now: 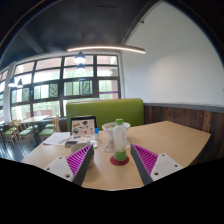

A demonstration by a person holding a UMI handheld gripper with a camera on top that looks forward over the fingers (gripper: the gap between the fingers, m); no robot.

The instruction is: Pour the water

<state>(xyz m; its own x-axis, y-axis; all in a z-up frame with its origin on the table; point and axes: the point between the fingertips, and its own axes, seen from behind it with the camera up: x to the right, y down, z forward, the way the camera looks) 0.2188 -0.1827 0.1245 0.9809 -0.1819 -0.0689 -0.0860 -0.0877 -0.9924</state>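
Standing beside the wooden table (165, 135), I noted the gripper (110, 160) held level and low, fingers spread wide apart and clamping nothing, probably lined up for an approach. One clear bottle (120, 140) with a green base stood upright on the table, just ahead of the fingers and centred on the gap between them; its contents could not be made out. One clear cup (106, 141) stood touching or just beside it. One card (83, 127) stood farther back.
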